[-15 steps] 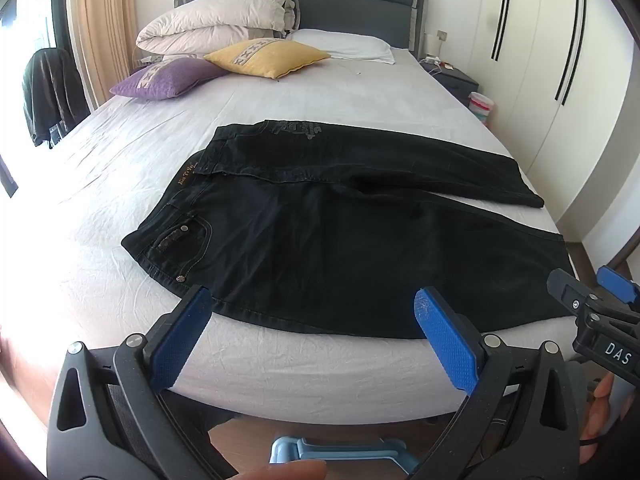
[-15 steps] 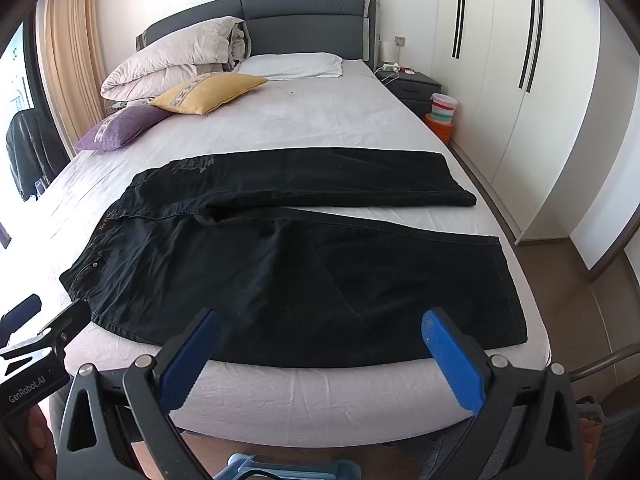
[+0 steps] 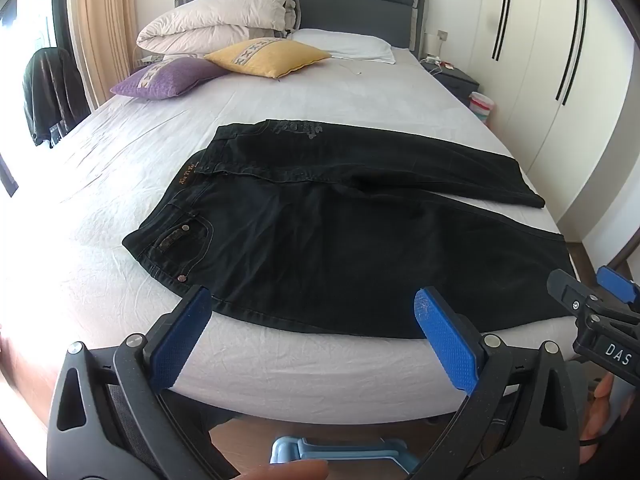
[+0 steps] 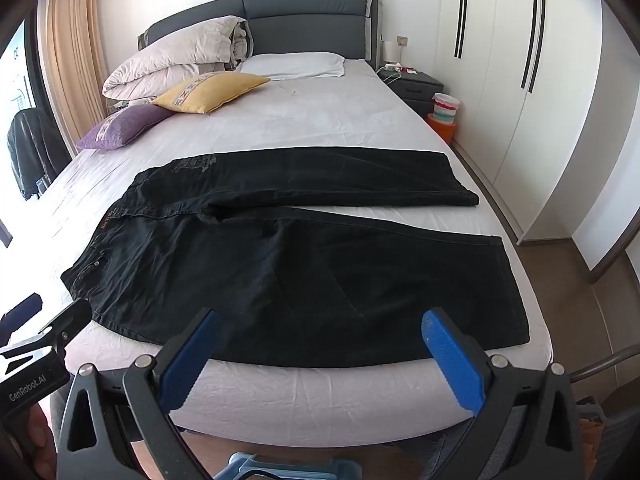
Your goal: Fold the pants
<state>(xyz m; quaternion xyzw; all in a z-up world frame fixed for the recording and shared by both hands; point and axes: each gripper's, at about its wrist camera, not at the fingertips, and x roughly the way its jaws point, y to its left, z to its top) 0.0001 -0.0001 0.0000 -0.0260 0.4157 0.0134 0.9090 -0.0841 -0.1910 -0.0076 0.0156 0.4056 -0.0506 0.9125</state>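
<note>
The black pants point(image 3: 340, 248) lie spread flat across the foot end of the bed point(image 3: 280, 128), waistband toward my left and both legs running off to my right. The near leg is broad and reaches almost to the mattress edge in front of me; the far leg lies behind it, angled slightly away, so a wedge of pale sheet shows between the two cuffs. A front pocket with rivets faces up at the near left corner, and a faint grey print sits on the far hip.

My left fingers point(image 3: 316, 324) hang just short of the near edge of the pants, spread as wide as they go, blue pads facing each other with nothing between them. My right fingers point(image 4: 320, 344) are the same: fully apart, empty, poised over the near hem of the wide leg but not touching the cloth. Each tool shows at the edge of the other's view.

Farther up the bed sit a purple cushion point(image 3: 168, 78), a yellow cushion point(image 3: 266, 56), a folded duvet point(image 3: 216, 20) and a white pillow point(image 3: 344, 44) against the grey headboard point(image 3: 352, 4). A dark nightstand point(image 4: 412, 84) stands to the right of the bed, white wardrobe doors point(image 4: 520, 80) beyond it, and a dark jacket point(image 3: 50, 92) hangs by the curtain on the left.
</note>
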